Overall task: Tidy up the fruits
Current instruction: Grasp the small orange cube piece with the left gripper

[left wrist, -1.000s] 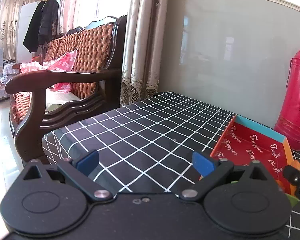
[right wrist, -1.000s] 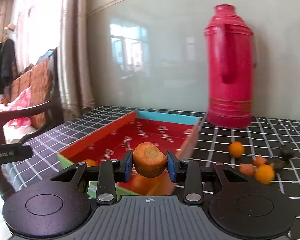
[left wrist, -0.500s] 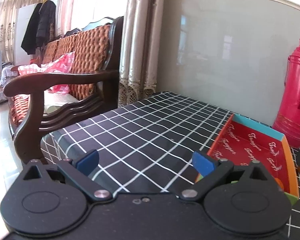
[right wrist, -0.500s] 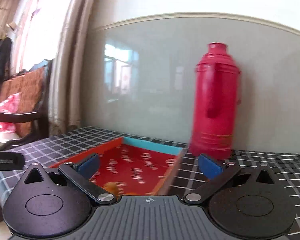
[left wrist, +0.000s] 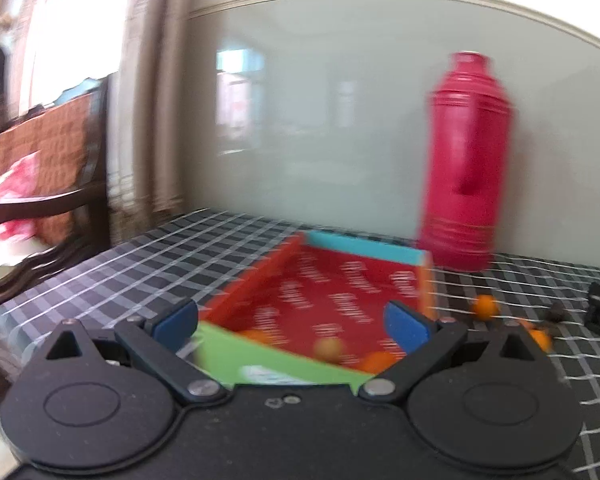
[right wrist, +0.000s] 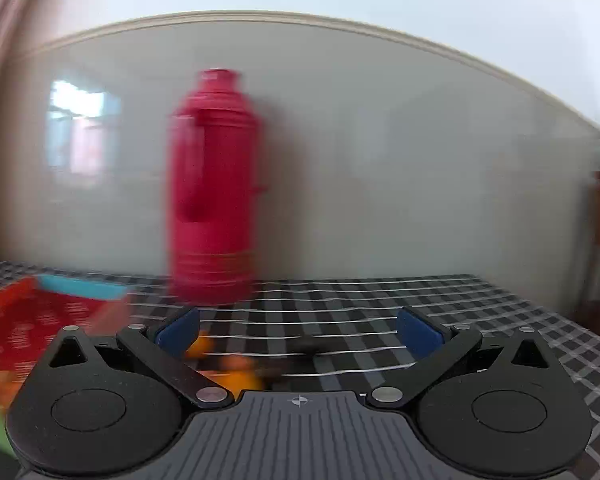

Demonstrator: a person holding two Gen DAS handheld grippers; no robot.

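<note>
Both wrist views have swung right since the earlier frames: right gripper (right wrist: 298, 330) held an orange fruit over the tray a second ago, its jaws have just been opening, and now they stand fully spread with nothing between the blue fingers (right wrist: 179, 330). Left gripper (left wrist: 292, 322) is also wide open and empty, now facing the tray (left wrist: 380, 251) instead of bare cloth. Tray sits on the checked worktop (right wrist: 440, 304), left of the red thermos (right wrist: 214, 188); a few orange fruits (left wrist: 374, 361) lie at its near end, heavily blurred. Loose fruits (right wrist: 238, 372) still sit on the worktop just ahead of the right gripper, right of the tray and nearer than the thermos; left view shows one (left wrist: 485, 306) plus a dark bit I can't identify. Judgement: step in hand is going back for the next loose piece. To do it well, slow the swing so the view clears, centre one fruit between the fingers, come in low, close across its middle, and stay clear of the neighbours and the thermos. Orientation: fruits look roundish, no clear long axis at this blur, so approach angle shouldn't matter much. Tray's long axis runs near-to-far, angled slightly right toward the thermos, green end near, blue end far.
</note>
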